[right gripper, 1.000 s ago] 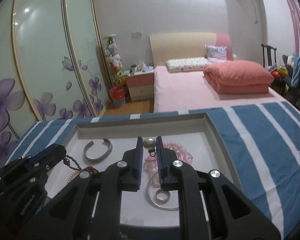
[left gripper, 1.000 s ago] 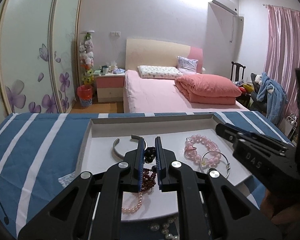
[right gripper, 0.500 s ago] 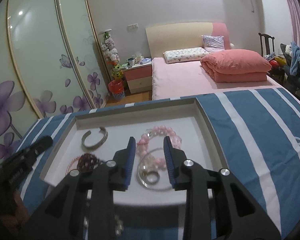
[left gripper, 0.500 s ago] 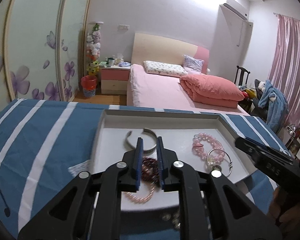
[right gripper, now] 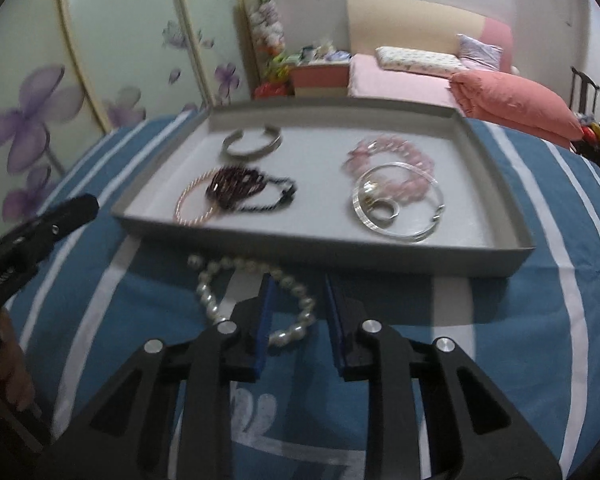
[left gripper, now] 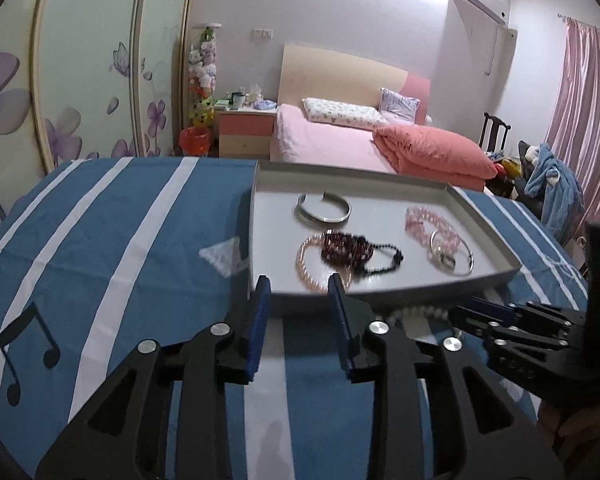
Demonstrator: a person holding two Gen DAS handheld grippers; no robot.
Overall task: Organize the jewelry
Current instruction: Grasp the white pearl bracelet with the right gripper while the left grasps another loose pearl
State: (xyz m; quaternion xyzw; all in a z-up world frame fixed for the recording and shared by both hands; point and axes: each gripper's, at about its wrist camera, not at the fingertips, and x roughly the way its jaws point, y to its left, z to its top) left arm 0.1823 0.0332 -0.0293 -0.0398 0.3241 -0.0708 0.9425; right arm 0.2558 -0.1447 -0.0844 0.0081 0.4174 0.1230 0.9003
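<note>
A grey tray (right gripper: 324,242) sits on the blue striped cloth. In it lie a silver cuff (right gripper: 252,143), a dark red bead bracelet (right gripper: 236,186) over a pink pearl strand (right gripper: 188,208), pink bead bracelets (right gripper: 392,160) and silver hoops (right gripper: 396,204). A white pearl bracelet (right gripper: 220,280) lies on the cloth in front of the tray. My right gripper (right gripper: 296,284) is open and empty just above its right part. My left gripper (left gripper: 298,284) is open and empty before the tray's front rim (left gripper: 380,286). The right gripper also shows in the left wrist view (left gripper: 476,312).
The blue striped cloth (left gripper: 120,240) covers the table around the tray. Behind it stand a pink bed (left gripper: 340,144), a nightstand (left gripper: 246,132), wardrobe doors (left gripper: 80,80) and a chair with clothes (left gripper: 552,184).
Both grippers have let go of their jewelry in the tray, opened, and pulled back toward me. The right one now hovers over the white pearl bracelet on the cloth.
</note>
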